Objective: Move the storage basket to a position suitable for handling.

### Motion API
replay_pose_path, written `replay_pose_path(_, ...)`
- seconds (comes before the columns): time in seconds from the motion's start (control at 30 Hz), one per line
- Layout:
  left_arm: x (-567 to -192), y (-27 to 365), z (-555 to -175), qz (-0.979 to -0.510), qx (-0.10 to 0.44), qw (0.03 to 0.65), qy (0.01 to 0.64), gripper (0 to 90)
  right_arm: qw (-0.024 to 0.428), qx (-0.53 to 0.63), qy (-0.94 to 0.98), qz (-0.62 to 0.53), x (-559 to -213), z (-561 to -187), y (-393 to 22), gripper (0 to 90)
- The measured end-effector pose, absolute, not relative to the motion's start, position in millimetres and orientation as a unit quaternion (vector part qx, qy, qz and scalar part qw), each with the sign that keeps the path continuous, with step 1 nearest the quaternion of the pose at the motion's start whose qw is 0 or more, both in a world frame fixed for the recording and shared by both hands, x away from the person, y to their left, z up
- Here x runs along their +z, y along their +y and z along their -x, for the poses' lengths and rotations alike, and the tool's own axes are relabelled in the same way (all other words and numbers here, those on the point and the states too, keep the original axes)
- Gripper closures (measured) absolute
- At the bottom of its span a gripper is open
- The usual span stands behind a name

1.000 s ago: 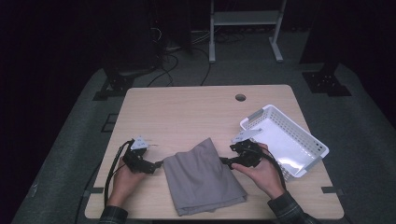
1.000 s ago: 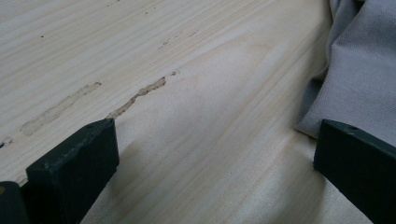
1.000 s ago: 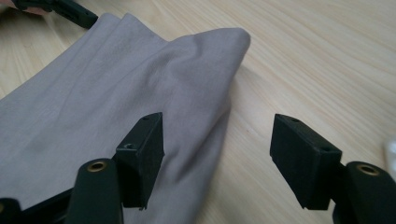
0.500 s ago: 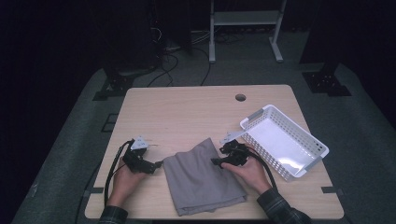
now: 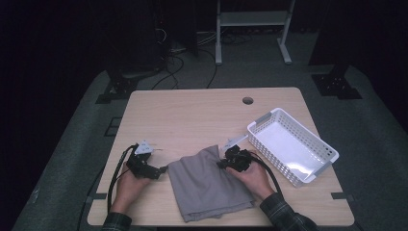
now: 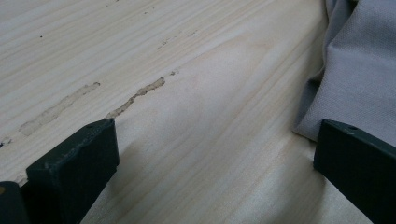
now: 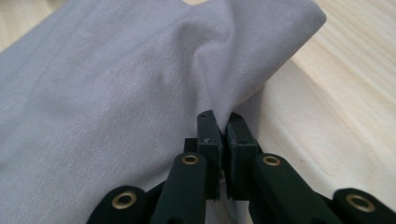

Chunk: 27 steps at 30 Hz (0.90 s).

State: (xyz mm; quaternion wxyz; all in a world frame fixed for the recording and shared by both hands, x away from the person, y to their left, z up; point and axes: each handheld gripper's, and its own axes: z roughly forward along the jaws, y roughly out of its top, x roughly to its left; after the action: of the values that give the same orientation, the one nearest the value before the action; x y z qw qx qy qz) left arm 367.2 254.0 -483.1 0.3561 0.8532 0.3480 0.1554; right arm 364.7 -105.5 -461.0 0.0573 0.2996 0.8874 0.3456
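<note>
A folded grey cloth [image 5: 207,185] lies on the wooden table [image 5: 202,120] near its front edge. My right gripper [image 5: 222,163] is shut on the cloth's right edge near the far corner; in the right gripper view the jaws pinch a raised fold of the cloth [image 7: 116,93], with the gripper [image 7: 223,122] closed tight. My left gripper [image 5: 163,169] rests on the table just left of the cloth, open. In the left gripper view its jaws stand wide apart over bare wood, and the cloth's edge [image 6: 359,70] lies beside the right-hand jaw; the gripper [image 6: 215,149] holds nothing.
A white plastic basket [image 5: 291,144] stands at the right of the table, close to the right hand. A round cable hole [image 5: 248,100] sits near the far edge. Cables trail from both grippers toward the front.
The right gripper moved left from beside the basket onto the cloth's right edge and shut on it. The left gripper stayed in place.
</note>
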Motion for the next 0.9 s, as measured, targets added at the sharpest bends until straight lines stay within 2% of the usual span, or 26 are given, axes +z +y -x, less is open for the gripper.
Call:
replay_pose_path(0.63,-483,254,-368,-0.854,0.154,0.355,0.346,0.0,0.115,0.32,0.883,-0.322,-456,-417,-97,84.8)
replay_pose_path(0.67,-483,254,-368,-0.854,0.154,0.356,0.346,0.0,0.117,0.323,0.882,-0.323,-455,-417,-97,82.2)
replay_pose_path(0.73,-483,254,-368,-0.854,0.153,0.357,0.345,0.0,0.12,0.33,0.877,-0.328,-451,-414,-99,70.8)
replay_pose_path(0.77,-483,254,-368,-0.854,0.153,0.357,0.345,0.0,0.129,0.343,0.871,-0.328,-443,-408,-102,59.3)
replay_pose_path(0.8,-483,254,-368,-0.854,0.153,0.357,0.345,0.0,0.129,0.343,0.871,-0.328,-443,-408,-102,59.3)
replay_pose_path(0.83,-483,254,-368,-0.854,0.153,0.357,0.345,0.0,0.131,0.348,0.868,-0.328,-440,-405,-103,55.4)
replay_pose_path(0.87,-483,254,-368,-0.855,0.153,0.356,0.345,0.0,0.13,0.365,0.861,-0.329,-434,-399,-107,45.9)
replay_pose_path(0.9,-483,254,-368,-0.855,0.153,0.356,0.345,0.0,0.13,0.365,0.861,-0.329,-434,-399,-107,45.9)
